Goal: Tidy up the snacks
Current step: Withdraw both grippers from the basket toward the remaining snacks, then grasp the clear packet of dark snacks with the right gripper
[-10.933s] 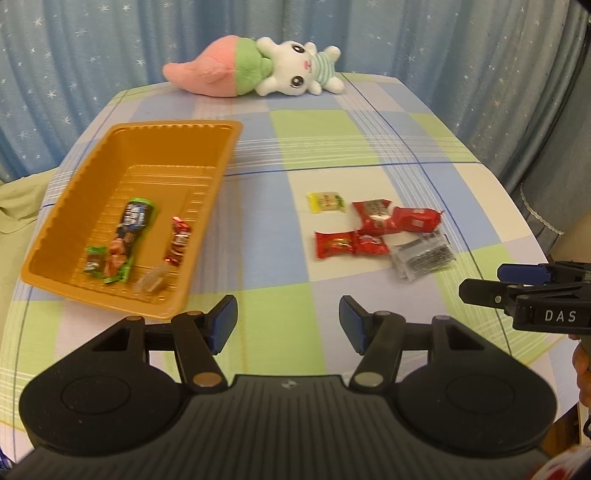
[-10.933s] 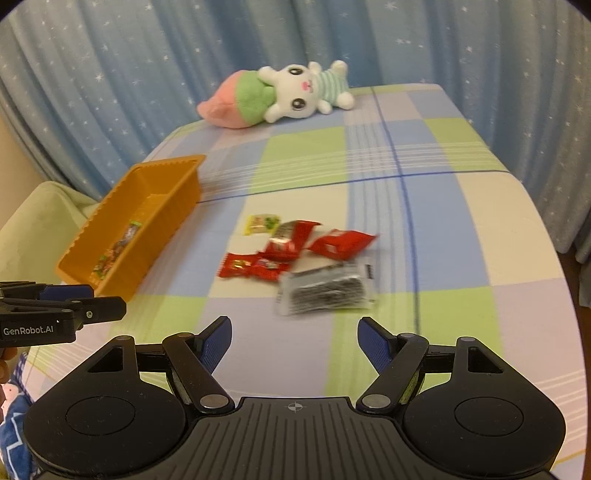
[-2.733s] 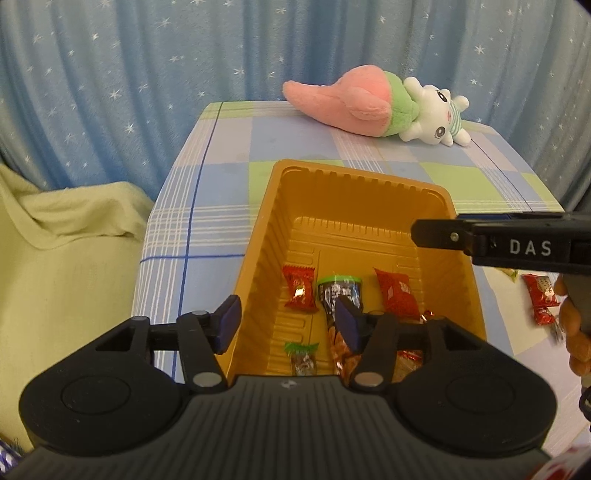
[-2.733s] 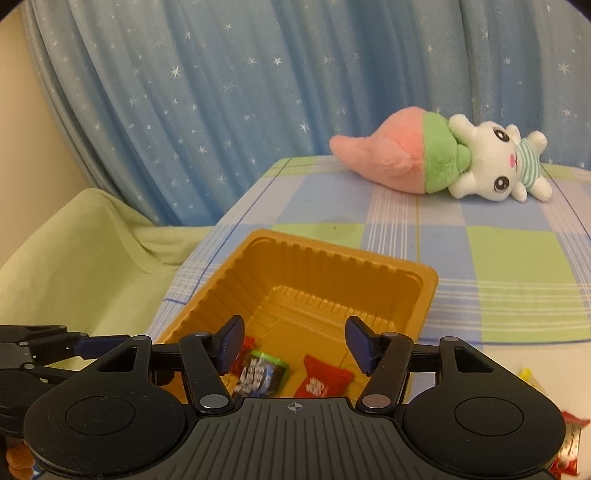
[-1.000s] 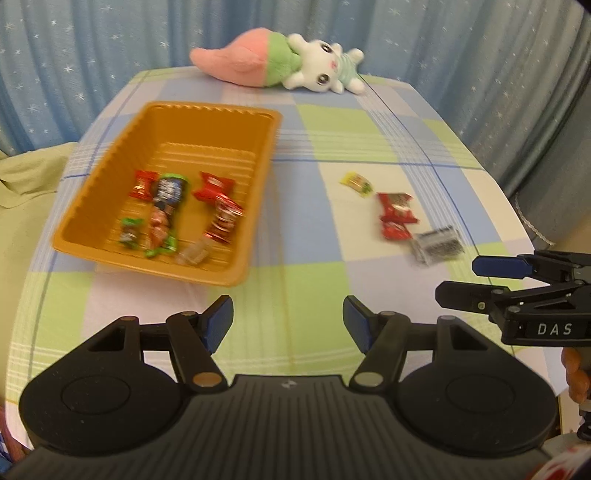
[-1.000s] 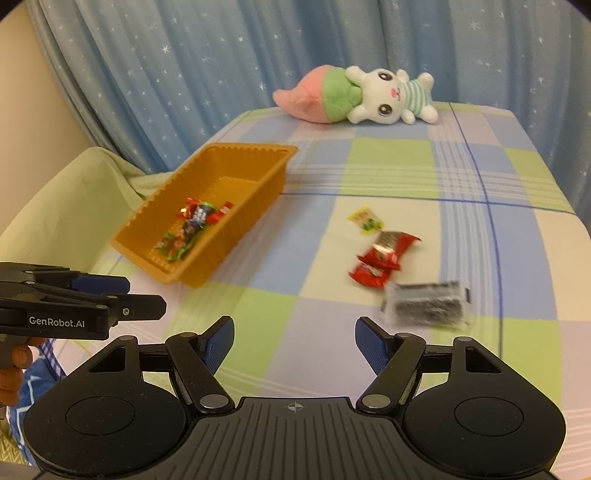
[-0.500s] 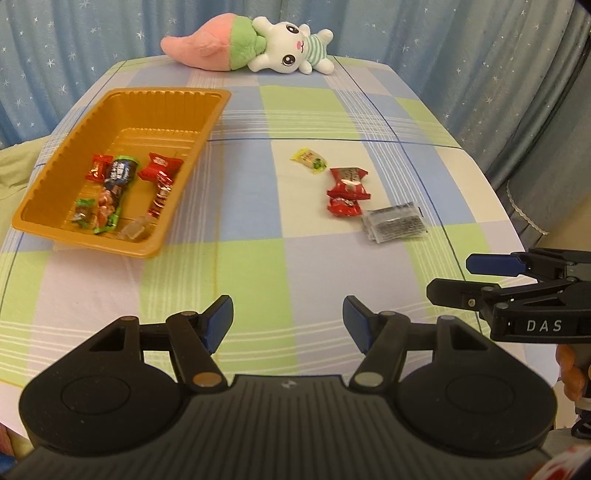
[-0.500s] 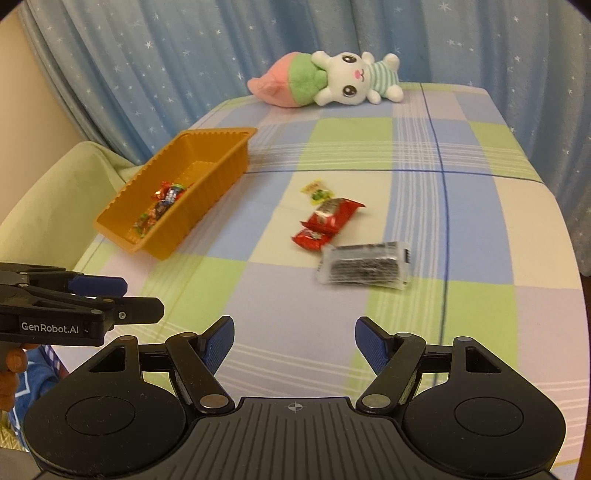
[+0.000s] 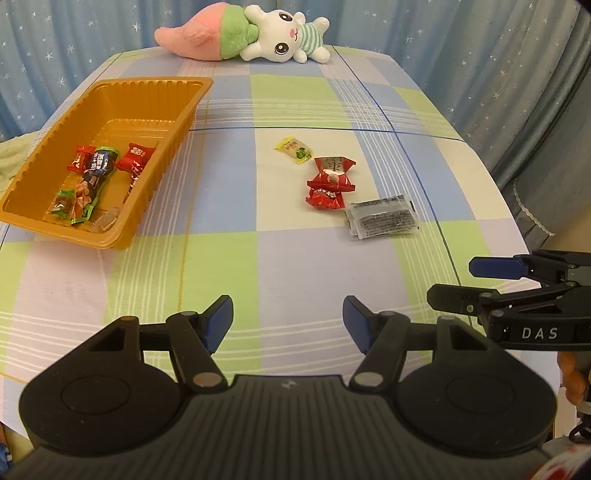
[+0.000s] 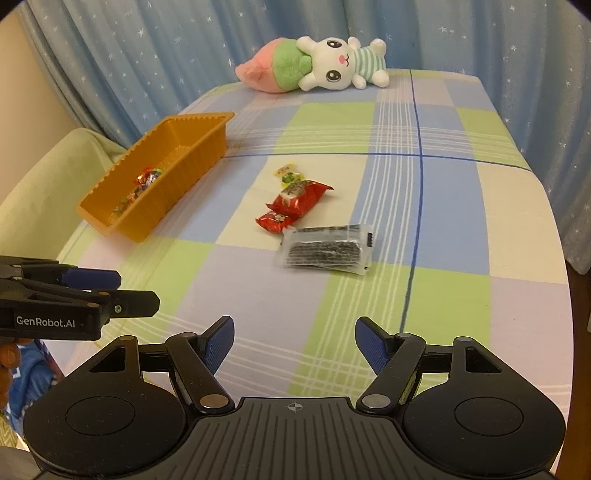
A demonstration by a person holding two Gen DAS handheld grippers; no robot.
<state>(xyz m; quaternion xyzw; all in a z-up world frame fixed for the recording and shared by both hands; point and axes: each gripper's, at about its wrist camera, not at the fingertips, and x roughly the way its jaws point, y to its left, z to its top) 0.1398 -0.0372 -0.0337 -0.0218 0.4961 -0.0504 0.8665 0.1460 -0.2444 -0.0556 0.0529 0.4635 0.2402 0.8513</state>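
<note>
Pink, green and white plush rabbit toy (image 9: 243, 33) lying at far edge of the checked pastel tablecloth (image 9: 288, 266), in front of blue star-print curtain (image 9: 74, 40). Pale green fabric, maybe a seat cover (image 10: 40, 192), beyond left edge.

Orange ribbed plastic tray (image 9: 155, 88) near left edge, long axis running toward far-left corner. Inside, at near end: small red wrapped candy (image 9: 80, 162), dark blue and green snack pkt (image 9: 96, 170), red snack pkt w/ white print (image 9: 135, 158), small green wrapped sweet (image 9: 63, 201), clear wrapped piece (image 9: 107, 222) against near wall. Some overlap; exact count hard to tell.

Loose on cloth, mid-table, well apart from tray: small yellow and green candy (image 9: 294, 149) farthest; then large red pkt w/ silver patch (image 9: 332, 172); small red wrapped snack (image 9: 325, 198) touching its near end; clear pkt of dark seaweed-like sheets (image 9: 382, 221) just beside that, toward right edge. Nothing between these four and either tool.

Left gripper (image 9: 288, 325) low over near edge, blue pads spread wide, nothing between them, touching nothing. Right gripper (image 10: 294, 344) likewise over near edge, more to right, pads spread wide, empty. Each seen side-on in other's view: left gripper at left border, right gripper at right border, both clear of cloth items.
</note>
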